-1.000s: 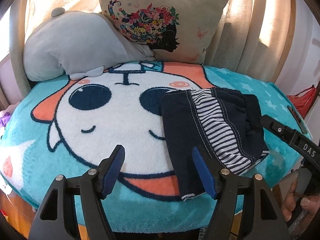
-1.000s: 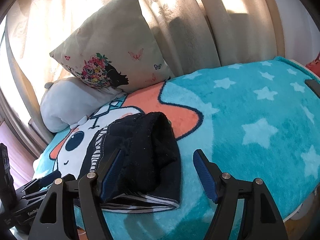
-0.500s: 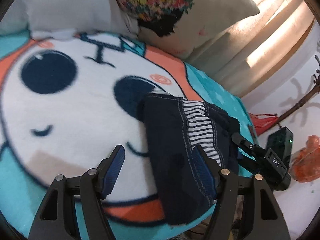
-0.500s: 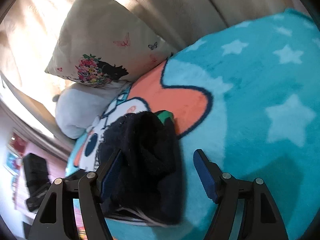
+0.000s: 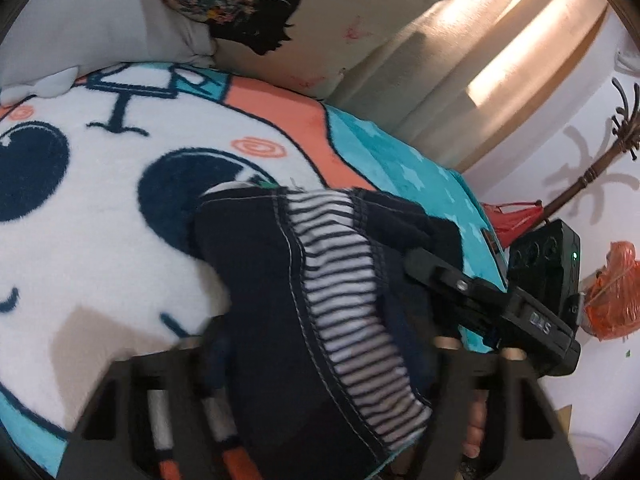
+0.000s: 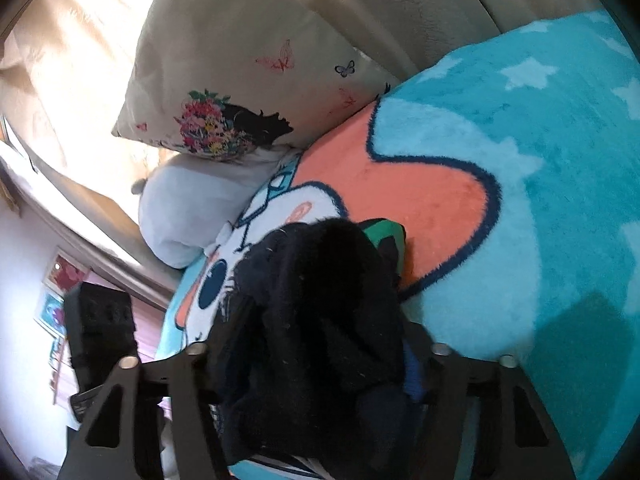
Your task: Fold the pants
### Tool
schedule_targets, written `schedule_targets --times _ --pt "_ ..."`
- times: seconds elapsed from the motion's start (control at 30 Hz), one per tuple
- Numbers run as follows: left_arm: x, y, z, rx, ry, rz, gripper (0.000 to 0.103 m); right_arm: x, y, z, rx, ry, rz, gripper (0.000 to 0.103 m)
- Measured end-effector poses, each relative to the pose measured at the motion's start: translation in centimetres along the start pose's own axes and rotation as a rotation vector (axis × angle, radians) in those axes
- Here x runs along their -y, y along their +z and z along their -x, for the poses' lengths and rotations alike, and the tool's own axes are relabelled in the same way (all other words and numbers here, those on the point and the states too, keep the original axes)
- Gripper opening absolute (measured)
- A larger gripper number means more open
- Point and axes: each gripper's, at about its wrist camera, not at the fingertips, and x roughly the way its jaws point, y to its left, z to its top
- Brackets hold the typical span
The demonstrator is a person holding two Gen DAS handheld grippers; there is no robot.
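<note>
The folded dark navy pants [image 5: 280, 280] with a striped lining lie on the cartoon blanket [image 5: 100, 220] on the bed. My left gripper [image 5: 320, 368] straddles the near end of the pants; cloth fills the gap between its fingers, and its tips are hidden. The right gripper [image 5: 480, 304] shows in the left wrist view at the pants' right edge. In the right wrist view the pants [image 6: 312, 320] bulge up between the fingers of my right gripper [image 6: 316, 364], whose tips are buried in cloth.
A flower-print pillow [image 6: 240, 80] and a grey pillow [image 6: 192, 208] lean on the curtain at the bed's back. The teal starred blanket [image 6: 560, 180] stretches right. Orange bags [image 5: 612, 296] and a broom lie past the bed's right edge.
Both grippers have moved forward and down onto the pants. The pants now lie between each gripper's fingers, and the finger pads have vanished into the cloth.
</note>
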Motion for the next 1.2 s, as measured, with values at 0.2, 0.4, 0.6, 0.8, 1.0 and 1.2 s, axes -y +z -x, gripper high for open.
schedule_targets --times 0.2,0.4,0.6,0.8,1.0,1.2 --pt "0.1 -0.3 2.0 0.047 0.010 -0.003 0.026 -0.4 0.0 1.1 0.018 0.012 0.000 0.044" --pt "0.3 -0.5 4.1 0.104 0.074 -0.029 0.024 -3.3 0.0 1.7 0.032 0.036 0.060 0.044" --pt "-1.3 0.0 8.2 0.194 0.097 0.014 0.024 -7.1 0.0 1.2 0.014 0.087 0.134 0.042" --pt "-3.4 0.7 12.3 0.276 0.123 0.071 0.024 -11.0 -0.2 -0.9 -0.021 0.126 0.210 0.041" --pt "-4.7 1.4 14.1 0.319 0.158 0.090 0.024 -13.8 -0.2 -3.0 -0.036 0.138 0.271 0.040" --pt "-5.3 2.7 15.0 0.344 0.201 0.070 0.024 -15.7 1.4 -4.6 -0.035 0.141 0.301 0.040"
